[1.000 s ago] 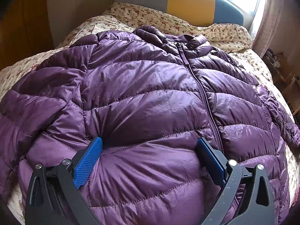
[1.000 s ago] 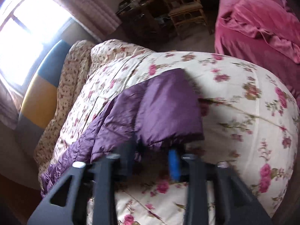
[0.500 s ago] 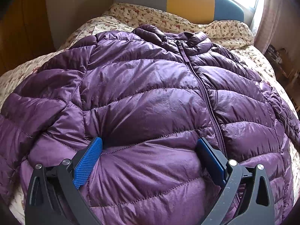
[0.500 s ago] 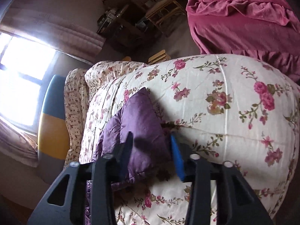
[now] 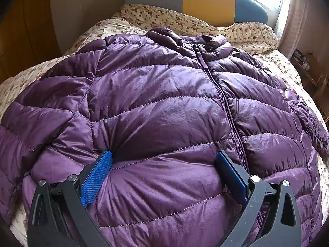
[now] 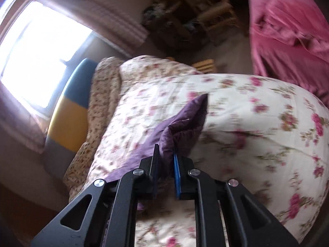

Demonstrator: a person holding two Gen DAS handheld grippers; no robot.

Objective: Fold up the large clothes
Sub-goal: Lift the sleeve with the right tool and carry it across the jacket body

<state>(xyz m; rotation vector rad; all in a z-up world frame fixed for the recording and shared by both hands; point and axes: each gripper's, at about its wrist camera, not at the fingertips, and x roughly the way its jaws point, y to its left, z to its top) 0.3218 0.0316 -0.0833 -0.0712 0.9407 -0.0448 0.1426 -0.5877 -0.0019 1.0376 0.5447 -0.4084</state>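
A purple quilted down jacket (image 5: 164, 111) lies front up and zipped on the floral bed, its collar toward the headboard. My left gripper (image 5: 164, 158) is open, its blue pads resting on the jacket's lower front, left of the zipper (image 5: 224, 103). In the right wrist view my right gripper (image 6: 166, 152) is shut on the cuff of the jacket's sleeve (image 6: 185, 121) and holds it up off the quilt. The rest of the sleeve trails down behind the fingers.
The bed has a floral quilt (image 6: 257, 107) and a grey, yellow and blue headboard (image 5: 205, 0). A bright window (image 6: 41, 47) is behind it. A pink blanket (image 6: 287, 20) and wooden shelving (image 6: 205, 16) stand beyond the bed's right side.
My right gripper closed on the sleeve cuff and lifted it, swinging the view. My left gripper stayed open on the jacket front, with the view shifting only slightly.
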